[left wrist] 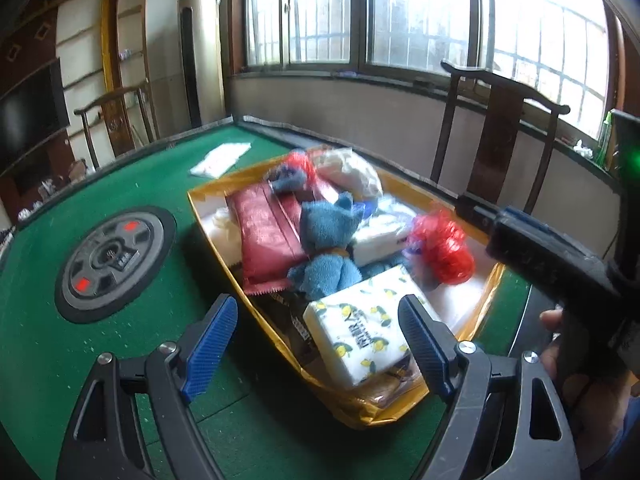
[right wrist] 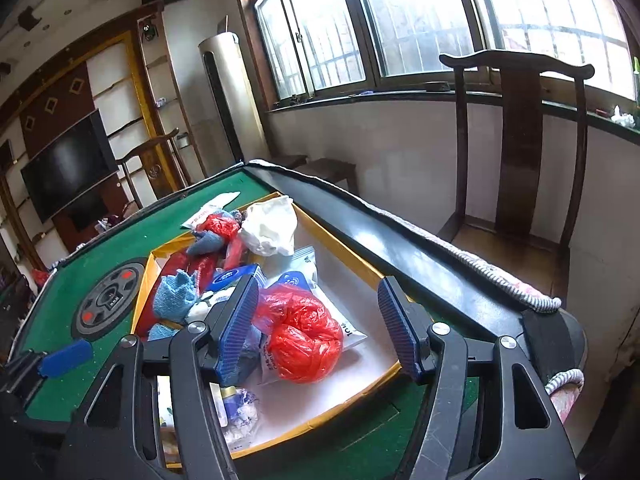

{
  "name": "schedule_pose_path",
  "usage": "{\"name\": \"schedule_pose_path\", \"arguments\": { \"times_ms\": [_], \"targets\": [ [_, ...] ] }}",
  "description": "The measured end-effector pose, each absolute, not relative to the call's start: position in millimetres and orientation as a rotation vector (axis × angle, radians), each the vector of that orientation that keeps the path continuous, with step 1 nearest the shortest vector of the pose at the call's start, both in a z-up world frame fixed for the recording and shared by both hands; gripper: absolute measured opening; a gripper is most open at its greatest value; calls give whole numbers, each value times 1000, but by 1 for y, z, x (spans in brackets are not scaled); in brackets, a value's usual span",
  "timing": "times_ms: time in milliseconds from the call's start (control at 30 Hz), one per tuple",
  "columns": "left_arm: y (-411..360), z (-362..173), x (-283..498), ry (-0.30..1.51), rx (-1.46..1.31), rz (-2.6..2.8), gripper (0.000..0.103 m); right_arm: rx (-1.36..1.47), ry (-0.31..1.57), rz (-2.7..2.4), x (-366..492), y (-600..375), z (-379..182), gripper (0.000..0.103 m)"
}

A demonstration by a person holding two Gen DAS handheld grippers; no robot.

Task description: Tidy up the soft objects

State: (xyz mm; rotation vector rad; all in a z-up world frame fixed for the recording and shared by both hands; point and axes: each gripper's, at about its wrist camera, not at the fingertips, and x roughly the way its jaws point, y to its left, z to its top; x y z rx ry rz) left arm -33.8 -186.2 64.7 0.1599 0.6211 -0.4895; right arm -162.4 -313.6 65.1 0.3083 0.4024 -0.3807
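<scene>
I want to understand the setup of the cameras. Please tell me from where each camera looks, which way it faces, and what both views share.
Left wrist: sits on the left gripper, looks down over the near end of the yellow box at the lemon-print tissue pack; its open jaws show, also the right gripper and a hand.
Right wrist: sits on the right gripper, looks along the box's right side toward the window; its open jaws show.
Shared: box, red plastic bag, green table.
</scene>
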Motion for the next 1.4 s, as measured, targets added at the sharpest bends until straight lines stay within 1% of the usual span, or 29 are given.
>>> {"name": "schedule_pose_path", "arguments": {
  "times_ms": [100,333,467,733,767,800,833,967,1033,1400],
  "targets": [
    [-187,69,-39,596,185,-447,83,295,402,-376,-164,-311,68,63],
    [-192,71,-37,611,230,-369,83,264,394,-366,-168,-301,71,63],
    [-187,72,-34,628,192,-405,83,241,387,-365,-170,-296,72,63],
    [-184,72,-35,580,208,-338,83,225,407,-350,-165,-293,68,63],
    [-185,71,-35,580,212,-331,83,222,406,-352,-166,-293,68,69],
    [-184,71,-34,583,214,-327,83,219,406,-353,-165,-292,68,81],
    [-184,71,-33,588,213,-328,83,219,402,-349,-166,-292,68,83],
    [-182,68,-28,618,202,-329,83,216,381,-340,-167,-290,70,85],
    [-181,67,-28,622,203,-325,83,216,384,-340,-167,-291,69,89],
    [-181,67,-28,622,203,-315,83,199,409,-330,-163,-286,67,89]
  ]
}}
